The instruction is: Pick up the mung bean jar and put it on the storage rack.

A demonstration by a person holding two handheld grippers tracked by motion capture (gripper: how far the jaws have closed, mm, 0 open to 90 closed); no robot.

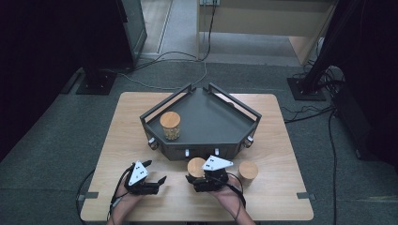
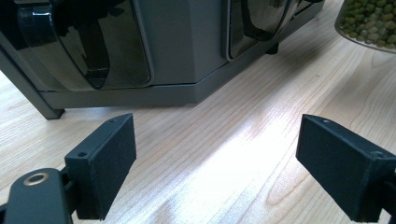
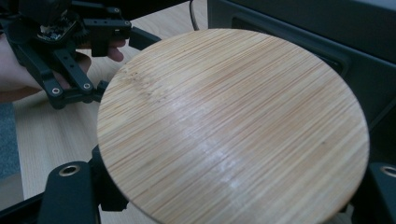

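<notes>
Item 1, nearest the table's front edge at about 7 o'clock from its middle: the left gripper (image 1: 157, 181), held in a hand (image 1: 123, 199), jaws spread wide apart with nothing but bare wood between them; the left gripper view has both black pads (image 2: 105, 158) low over the table (image 2: 224, 140), facing the grey side of the tray. Item 2, at about 5 o'clock from the table's middle: the right gripper (image 1: 193, 177), held in the other hand (image 1: 230, 194) and topped by a grey 3-cornered plate, jaws clamped on a jar with a round bamboo lid (image 1: 196, 167). In the right gripper view that lid (image 3: 233, 126) spans the space between the 2 jaws, the left gripper (image 3: 107, 74) standing beyond it at 10 o'clock. The held jar stands just in front of the tray's front wall. Item 3, just beside the right gripper at 3 o'clock: a second bamboo-lidded jar (image 1: 248, 171), upright on the table, free of either gripper. Item 4, mid-table: a dark grey 5-sided tray (image 1: 213, 124) with raised rails and small knobs along its front. Item 5, inside the tray at its 9 o'clock side: a third jar (image 1: 170, 125), bamboo lid on, upright, with pale contents visible through its wall.
</notes>
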